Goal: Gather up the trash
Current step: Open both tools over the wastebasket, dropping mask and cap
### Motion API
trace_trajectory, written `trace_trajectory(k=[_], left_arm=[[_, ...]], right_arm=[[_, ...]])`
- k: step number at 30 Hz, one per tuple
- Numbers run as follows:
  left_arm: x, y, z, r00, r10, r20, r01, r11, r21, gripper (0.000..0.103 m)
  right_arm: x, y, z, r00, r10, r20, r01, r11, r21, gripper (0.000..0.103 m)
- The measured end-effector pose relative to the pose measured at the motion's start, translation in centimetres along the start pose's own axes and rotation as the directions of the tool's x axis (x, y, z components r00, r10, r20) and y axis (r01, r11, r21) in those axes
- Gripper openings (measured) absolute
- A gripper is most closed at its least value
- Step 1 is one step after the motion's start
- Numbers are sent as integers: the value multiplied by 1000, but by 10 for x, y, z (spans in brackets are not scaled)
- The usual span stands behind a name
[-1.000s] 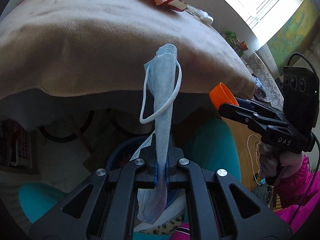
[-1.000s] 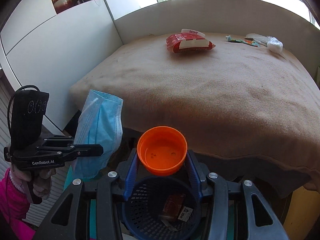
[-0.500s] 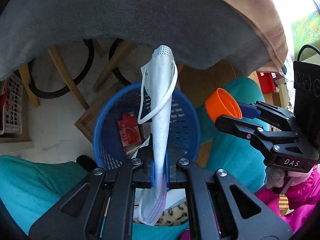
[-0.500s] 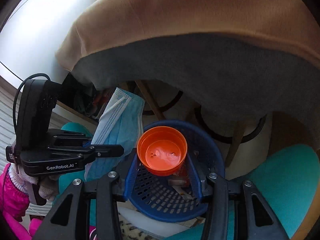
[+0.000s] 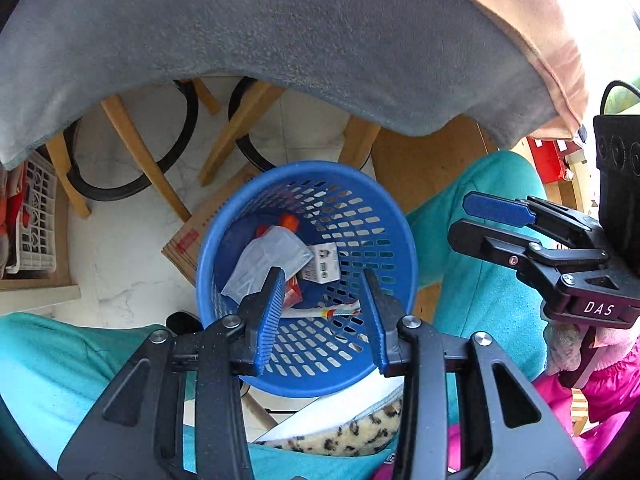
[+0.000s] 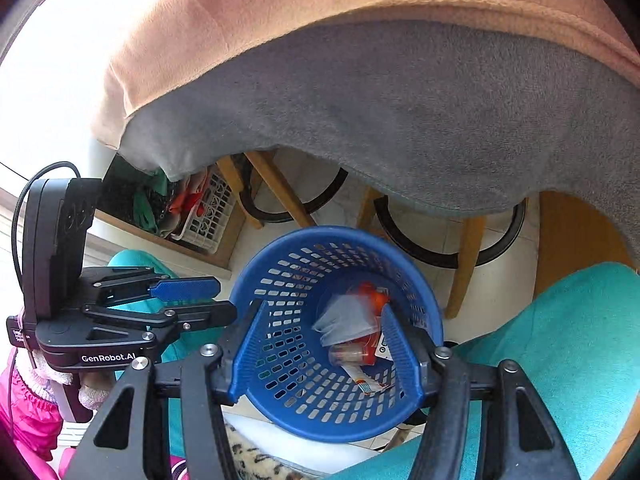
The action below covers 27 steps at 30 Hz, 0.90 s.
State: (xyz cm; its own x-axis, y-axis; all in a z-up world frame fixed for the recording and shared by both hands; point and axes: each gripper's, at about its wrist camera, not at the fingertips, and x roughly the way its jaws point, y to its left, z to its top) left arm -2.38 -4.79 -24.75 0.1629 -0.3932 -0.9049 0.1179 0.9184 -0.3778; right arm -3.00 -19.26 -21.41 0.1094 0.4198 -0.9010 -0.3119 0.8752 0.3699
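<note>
A blue perforated basket (image 5: 304, 168) stands on the floor between a person's teal-clad legs. Inside it lie a pale blue face mask (image 5: 272, 260), an orange cup (image 5: 290, 222) and several wrappers. My left gripper (image 5: 324, 292) hovers over the basket's mouth, its jaws opening with nothing between them. My right gripper (image 6: 324, 340) hangs over the same basket (image 6: 320, 234), jaws opening and empty too; below it lie the mask (image 6: 344, 320) and the cup (image 6: 372, 296). Each view shows the other gripper alongside: the right gripper (image 5: 464, 218) and the left gripper (image 6: 224, 300).
A tablecloth's grey underside (image 5: 320, 48) overhangs the basket. Wooden chair legs (image 5: 132, 148) with black hoops stand behind it. A white crate (image 5: 36, 216) is at the left, a cardboard box (image 5: 188, 240) sits beside the basket, and teal legs (image 5: 480, 280) flank it.
Both grippers tipped down from the table to the basket. The left jaws let go of the mask and the right jaws let go of the orange cup; both now lie in the basket.
</note>
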Motion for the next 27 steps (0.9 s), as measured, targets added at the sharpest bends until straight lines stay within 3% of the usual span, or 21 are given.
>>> trace_trajectory(k=[9,14,16,21,25,27], left_arm=[[-26,-12,4,989,104,106,-108,994,33,37],[-49,-24,4,960,191,206,-207,977,57,39],[-57,-25,4,950,204,236,-221,974,51,45],[-71,-25,5,932,235,276,-255,966,39,46],[-84,-29,8,912,267,311,-287,958,21,60],[-93,-33,8,897,281,341,-306,952,21,60]], right_arm=[[-12,0,7,999,4,35,-4,1000,4,64],[-25,0,11,997,3,72,-4,1000,17,66],[-32,-1,11,996,1,93,-3,1000,24,68],[-41,-5,15,993,-6,120,0,999,49,68],[-46,-8,18,992,-5,129,-3,998,59,68],[-50,-7,18,990,-3,140,-6,998,64,68]])
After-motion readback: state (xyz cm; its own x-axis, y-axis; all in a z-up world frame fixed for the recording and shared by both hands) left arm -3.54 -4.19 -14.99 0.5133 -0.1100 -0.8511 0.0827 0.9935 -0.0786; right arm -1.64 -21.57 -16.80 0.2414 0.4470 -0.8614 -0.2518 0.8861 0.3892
